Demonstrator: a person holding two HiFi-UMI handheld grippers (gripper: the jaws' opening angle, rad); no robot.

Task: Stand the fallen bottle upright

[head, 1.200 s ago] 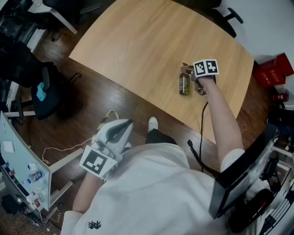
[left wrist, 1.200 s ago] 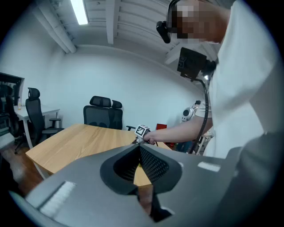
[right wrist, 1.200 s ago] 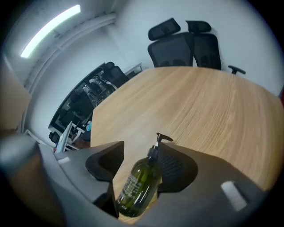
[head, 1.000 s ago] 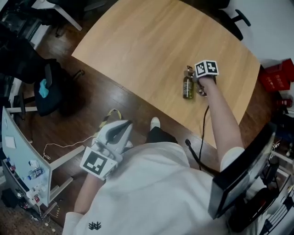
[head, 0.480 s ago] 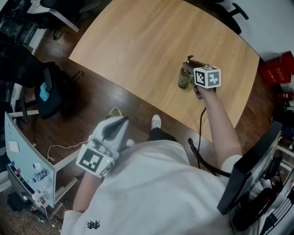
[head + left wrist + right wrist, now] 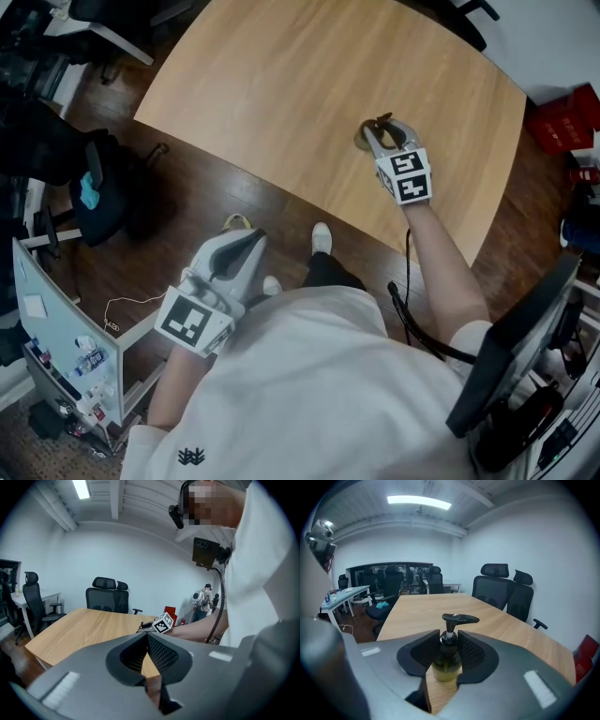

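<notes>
While the fingers of the right gripper clamp the neck of the bottle, it looks nearly upright between them; next, I think, settle its base and release. The left gripper is closed, empty.

my right gripper matt grey plastic, its pads black and finely ribbed, bottle clear glossy plastic, pump matt black, table pale smooth wood, floor dark glossy wood

Bare light wooden table spreads on every side of the yellow-green pump bottle. Black office chairs stand beyond it.
</notes>
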